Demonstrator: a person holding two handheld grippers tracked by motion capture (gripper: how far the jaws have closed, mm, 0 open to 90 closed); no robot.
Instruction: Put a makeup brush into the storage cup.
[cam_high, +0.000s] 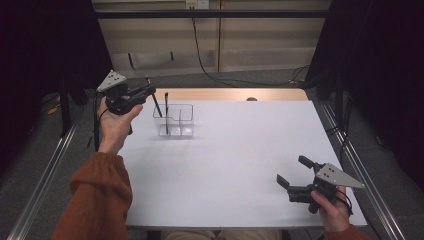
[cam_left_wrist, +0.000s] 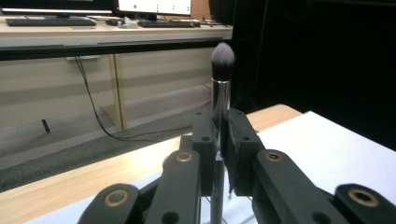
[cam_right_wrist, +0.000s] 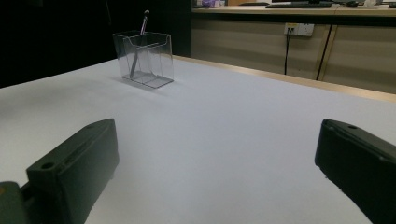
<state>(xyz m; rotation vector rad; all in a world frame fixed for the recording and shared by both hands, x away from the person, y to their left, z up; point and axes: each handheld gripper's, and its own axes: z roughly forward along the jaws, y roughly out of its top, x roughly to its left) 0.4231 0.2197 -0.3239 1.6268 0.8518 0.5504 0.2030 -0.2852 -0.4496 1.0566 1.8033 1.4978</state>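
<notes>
My left gripper (cam_high: 148, 90) is raised over the table's far left corner and is shut on a makeup brush (cam_high: 156, 104). In the left gripper view the brush (cam_left_wrist: 221, 84) stands upright between the jaws, dark bristles on top of a silver ferrule. Its thin dark handle hangs down beside the left wall of a clear plastic organizer (cam_high: 181, 120). A second brush (cam_high: 166, 114) stands inside that organizer, also seen leaning in the organizer (cam_right_wrist: 153, 60) in the right gripper view. My right gripper (cam_high: 295, 172) rests low near the front right corner, jaws wide open with nothing between them.
The white table (cam_high: 235, 165) has a wooden strip along its far edge (cam_high: 225, 94). Metal rails run along both sides (cam_high: 45, 170). A cable (cam_high: 210, 70) lies on the floor beyond, in front of a wooden desk (cam_left_wrist: 56, 42).
</notes>
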